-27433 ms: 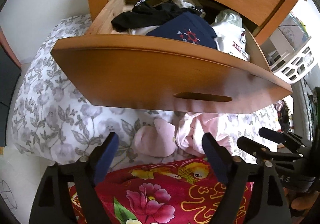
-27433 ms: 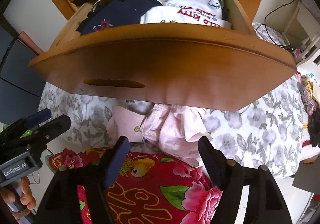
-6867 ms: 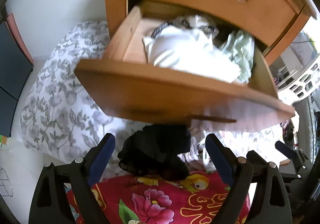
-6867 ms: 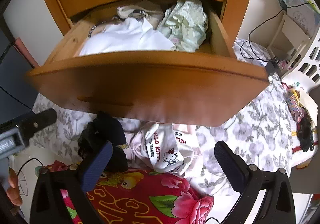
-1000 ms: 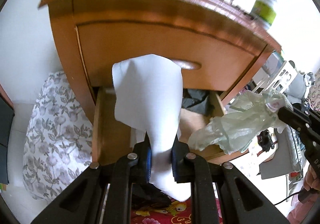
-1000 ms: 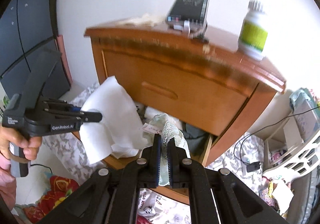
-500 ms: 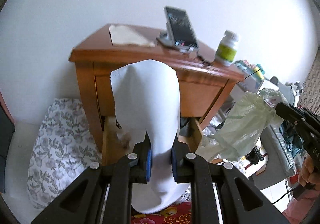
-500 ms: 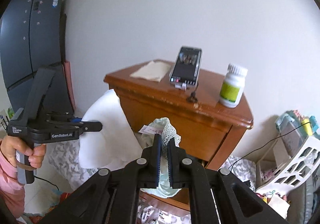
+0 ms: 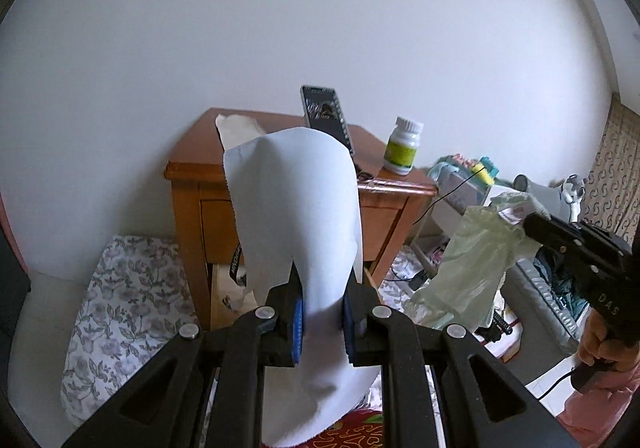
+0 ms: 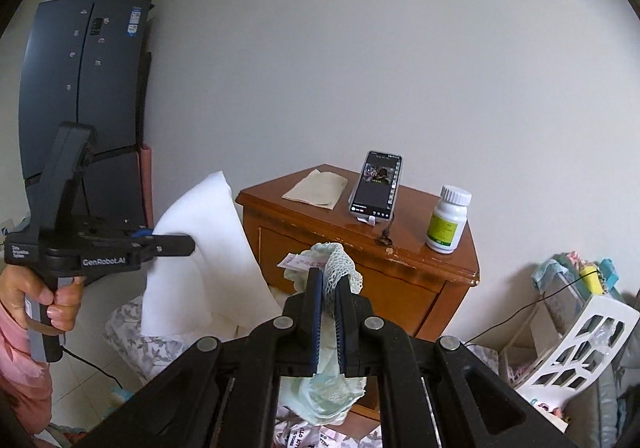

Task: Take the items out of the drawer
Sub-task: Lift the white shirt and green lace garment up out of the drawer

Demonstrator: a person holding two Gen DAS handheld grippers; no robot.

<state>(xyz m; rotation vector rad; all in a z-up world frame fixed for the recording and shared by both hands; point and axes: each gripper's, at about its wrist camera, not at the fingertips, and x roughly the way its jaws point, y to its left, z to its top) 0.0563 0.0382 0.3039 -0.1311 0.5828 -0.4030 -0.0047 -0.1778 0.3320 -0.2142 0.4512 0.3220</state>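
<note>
Only my right wrist view took in the dark blue cabinet (image 10: 80, 87) at the upper left of the frame and my left hand (image 10: 36, 300) wrapped round its handle at the left edge. Only my left wrist view showed the floral bedding (image 9: 120, 308) at lower left.

My left tongs (image 9: 322, 316) were nearly closed, their blue pads pinching a white cloth (image 9: 296, 215) that arched up over the middle of the frame and hung below the jaws. My right tongs (image 10: 327, 320) were shut tight on a pale green lacy garment (image 10: 332, 388), bunched above and below the pads at lower centre.

I counted two garments held up, one wooden nightstand (image 10: 400, 260) behind them, and on its top one phone (image 10: 376, 185), one white bottle (image 10: 448, 219) and one folded tissue (image 10: 316, 187).
</note>
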